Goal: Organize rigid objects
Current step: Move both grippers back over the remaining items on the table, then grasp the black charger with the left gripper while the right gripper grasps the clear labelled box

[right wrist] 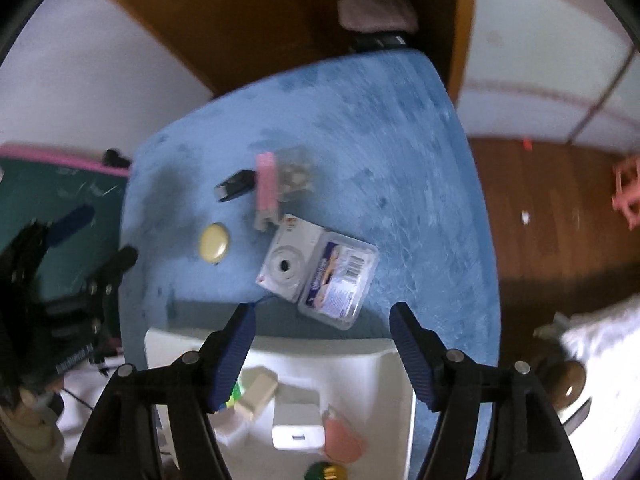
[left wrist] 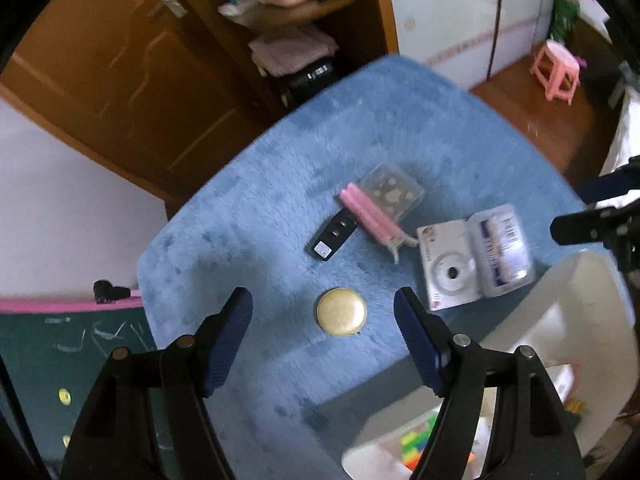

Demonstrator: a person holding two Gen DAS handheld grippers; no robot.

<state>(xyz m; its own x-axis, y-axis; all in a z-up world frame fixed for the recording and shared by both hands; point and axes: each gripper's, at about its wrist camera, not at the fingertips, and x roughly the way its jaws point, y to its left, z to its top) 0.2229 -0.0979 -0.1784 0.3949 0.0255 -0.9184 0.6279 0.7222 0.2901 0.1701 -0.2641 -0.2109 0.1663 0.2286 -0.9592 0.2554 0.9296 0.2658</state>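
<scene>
On a blue fuzzy table cover [left wrist: 400, 120] lie a round gold tin [left wrist: 341, 317], a black rectangular device [left wrist: 332, 237], a pink hair clip [left wrist: 370, 216], a clear plastic case [left wrist: 394, 189] and a white camera-shaped package beside a clear labelled box [left wrist: 476, 258]. My left gripper [left wrist: 323, 314] hangs open above the gold tin, which shows between its blue pads without touching them. My right gripper [right wrist: 320, 320] is open and holds nothing, over the far rim of a white bin [right wrist: 360, 354]. The camera package [right wrist: 290, 262] lies just beyond it.
The white bin holds a white charger block [right wrist: 297, 432], a cream piece [right wrist: 258, 394], a pink item [right wrist: 342, 436] and coloured bits. A dark green board [left wrist: 60, 344] with a pink edge lies left of the table. Beyond are a wooden wardrobe [left wrist: 120, 72] and a pink stool [left wrist: 558, 70].
</scene>
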